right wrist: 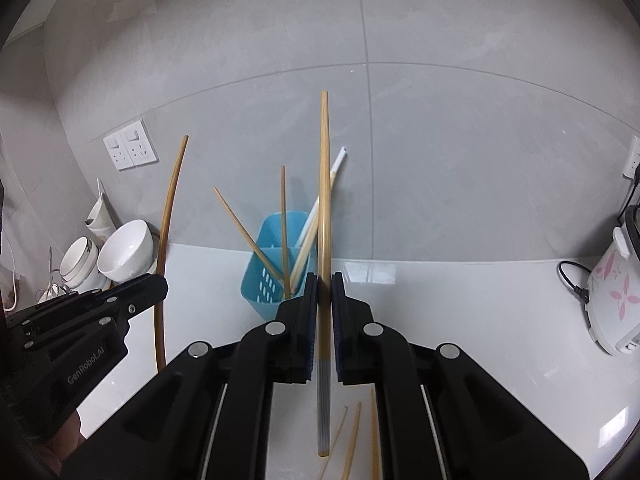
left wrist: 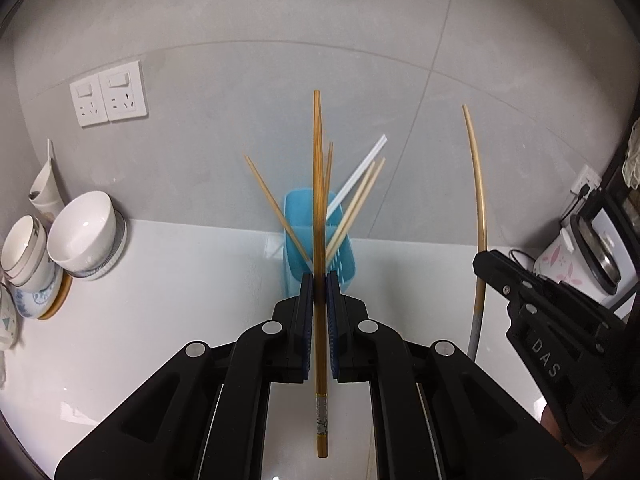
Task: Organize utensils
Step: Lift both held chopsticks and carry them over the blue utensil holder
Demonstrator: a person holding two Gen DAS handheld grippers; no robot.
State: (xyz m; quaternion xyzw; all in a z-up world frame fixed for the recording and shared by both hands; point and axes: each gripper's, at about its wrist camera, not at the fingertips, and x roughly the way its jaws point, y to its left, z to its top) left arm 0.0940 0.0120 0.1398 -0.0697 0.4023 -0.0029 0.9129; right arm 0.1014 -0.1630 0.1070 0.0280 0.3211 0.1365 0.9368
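Observation:
My left gripper is shut on a brown bamboo chopstick and holds it upright in front of the blue utensil holder. My right gripper is shut on a lighter chopstick with a grey end, upright too, just right of the blue holder. The holder stands on the white counter against the wall and holds several chopsticks and a white one. Each gripper shows in the other's view: the right one and the left one.
Stacked white bowls stand at the left on the counter under a double wall socket. A rice cooker with its cord stands at the right. Several loose chopsticks lie on the counter below my right gripper.

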